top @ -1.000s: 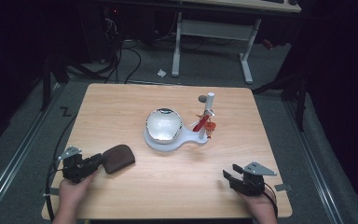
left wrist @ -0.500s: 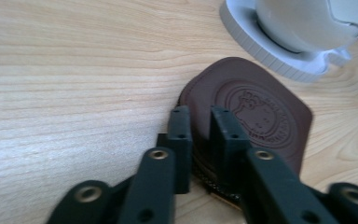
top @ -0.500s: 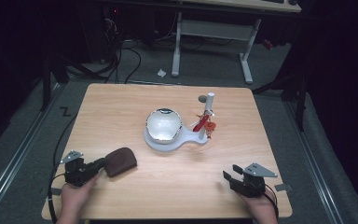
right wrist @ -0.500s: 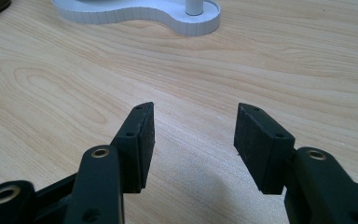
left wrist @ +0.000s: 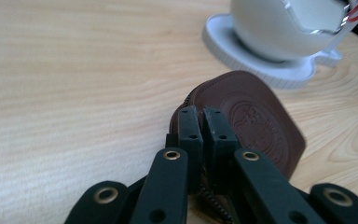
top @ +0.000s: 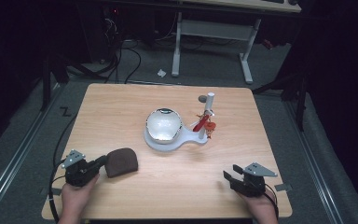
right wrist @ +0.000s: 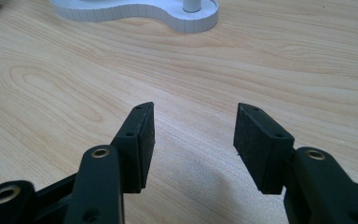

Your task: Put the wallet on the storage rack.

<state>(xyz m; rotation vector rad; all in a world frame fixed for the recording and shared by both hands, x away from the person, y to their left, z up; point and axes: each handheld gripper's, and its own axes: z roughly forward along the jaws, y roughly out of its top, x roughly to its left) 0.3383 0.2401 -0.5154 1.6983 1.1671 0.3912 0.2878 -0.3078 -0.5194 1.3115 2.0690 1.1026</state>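
Observation:
A brown leather pouch (top: pixel 123 162) with a zip edge and an embossed stamp lies flat on the wooden table (top: pixel 121 102) at the front left. My left gripper (top: pixel 103 161) is shut on its near edge; in the left gripper view the jaws (left wrist: pixel 203 114) pinch the pouch (left wrist: pixel 256 121) rim. My right gripper (top: pixel 227 176) rests near the front right edge. Its jaws (right wrist: pixel 193 126) stand open over bare wood with nothing between them.
A white stand (top: pixel 168 142) at the table's middle carries a shiny white dome (top: pixel 163 125) and a thin white post (top: pixel 209 109) with a red trinket (top: pixel 201 123) hanging from it. The stand's base (left wrist: pixel 242 56) lies just beyond the pouch. Desk legs and cables stand behind the table.
My left gripper and the pouch have slid slightly toward the near edge. The right gripper has hardly moved.

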